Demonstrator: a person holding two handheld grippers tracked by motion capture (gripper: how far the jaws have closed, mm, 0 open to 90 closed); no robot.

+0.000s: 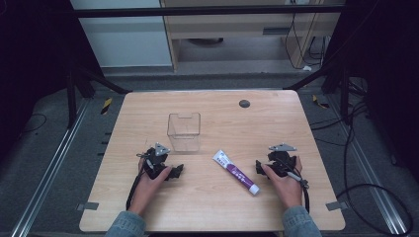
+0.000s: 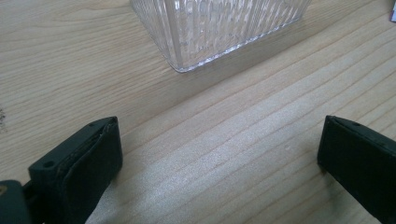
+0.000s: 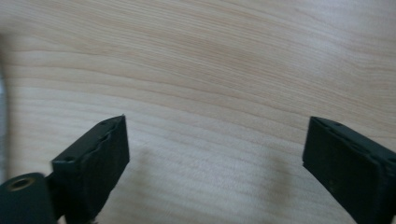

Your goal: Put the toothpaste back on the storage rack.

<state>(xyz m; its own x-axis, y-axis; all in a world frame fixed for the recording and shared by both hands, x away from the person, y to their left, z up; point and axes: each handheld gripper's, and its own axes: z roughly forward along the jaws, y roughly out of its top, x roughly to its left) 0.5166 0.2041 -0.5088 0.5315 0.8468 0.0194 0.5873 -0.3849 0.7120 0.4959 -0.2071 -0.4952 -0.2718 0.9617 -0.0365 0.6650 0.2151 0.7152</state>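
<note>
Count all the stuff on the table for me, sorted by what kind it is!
Clear plastic box: 1
Toothpaste tube, white and purple: 1
Grippers, left gripper and right gripper, both open: 2
Dark round spot on the table: 1
Total: 5

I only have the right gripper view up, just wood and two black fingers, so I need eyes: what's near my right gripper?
Observer: A white and purple tube lies flat on the table, between the two grippers, beside the right gripper.
Operator: Anything else on the table?
Observer: A clear ribbed container stands upright, just beyond the left gripper.
Operator: Is the left gripper holding anything?
Observer: No, its fingers are spread wide over bare wood.
</note>
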